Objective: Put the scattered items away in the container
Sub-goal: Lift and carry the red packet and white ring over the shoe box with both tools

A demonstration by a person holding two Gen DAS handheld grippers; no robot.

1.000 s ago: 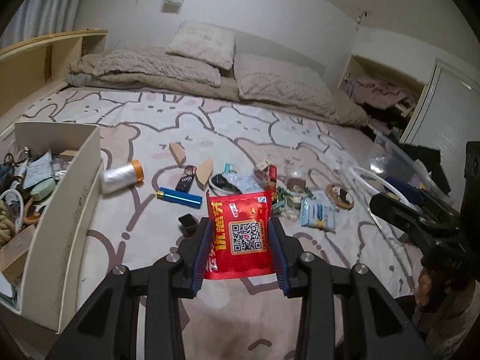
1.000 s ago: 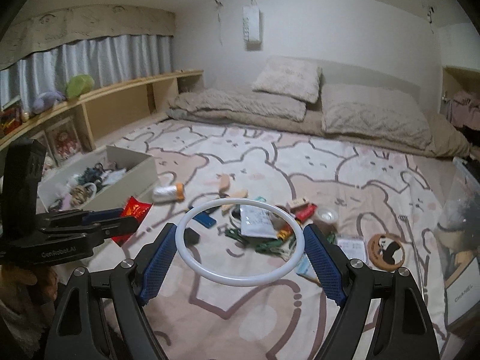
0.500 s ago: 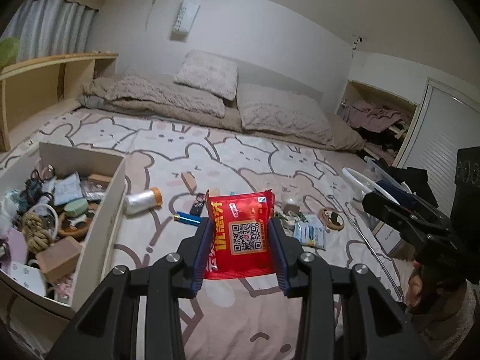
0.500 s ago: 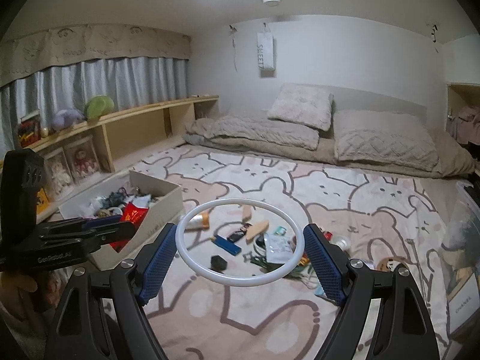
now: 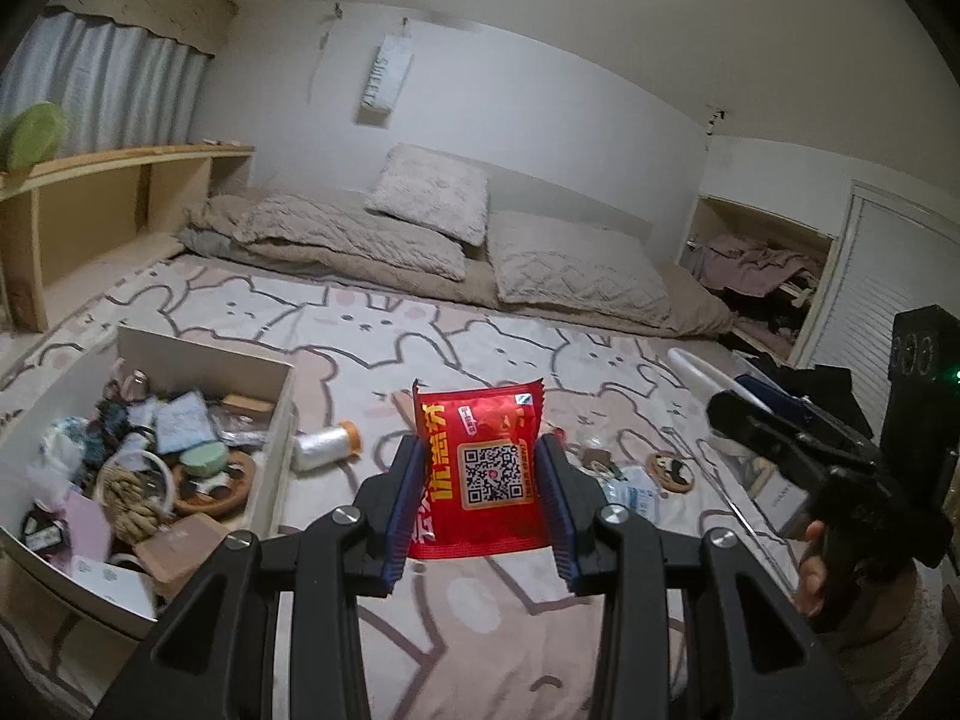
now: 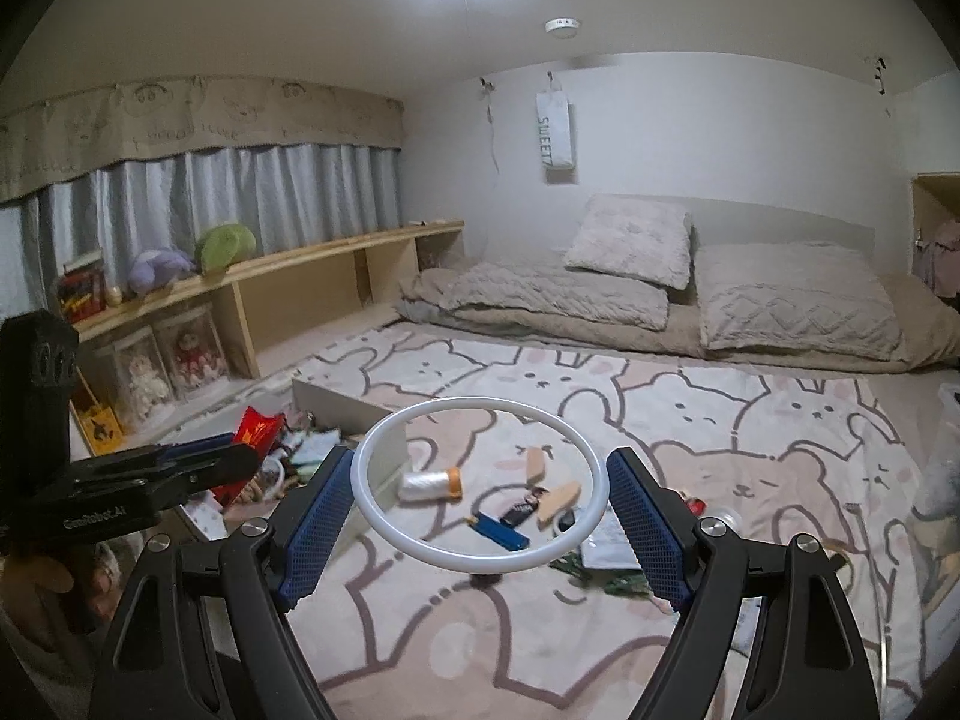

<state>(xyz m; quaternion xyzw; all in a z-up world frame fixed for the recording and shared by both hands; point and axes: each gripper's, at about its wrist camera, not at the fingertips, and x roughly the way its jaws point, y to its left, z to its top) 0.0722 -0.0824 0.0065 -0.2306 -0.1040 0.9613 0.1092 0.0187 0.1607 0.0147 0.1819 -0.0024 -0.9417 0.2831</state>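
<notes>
A bed [image 5: 600, 612] covered by a pale blanket printed with bears and rabbits filled most of both views, with quilted pillows [image 6: 792, 306] stacked along the far wall. On the blanket to the left sat an open white box [image 5: 279, 450], the container, already crowded with a coil of rope, a wooden ring, a green disc and other small bits. The left gripper [image 5: 480, 480] hung above the blanket just right of the box, its blue jaws clenched on the side edges of a red snack packet [image 5: 480, 474] that stood upright with its QR code facing the camera; in the right wrist view the packet's top showed over the box's near end. The right gripper [image 6: 477, 495] was held above the scattered things, its jaws spread wide and pressing on opposite sides of a white ring [image 6: 477, 495], which lay nearly flat between them. Loose on the blanket beyond the ring were a spool of white thread with an orange end [image 6: 429, 483], close to the box's outer wall, then a blue lighter [image 6: 501, 531], two small wooden blocks [image 6: 558, 495] and a tangle of packets further right.
</notes>
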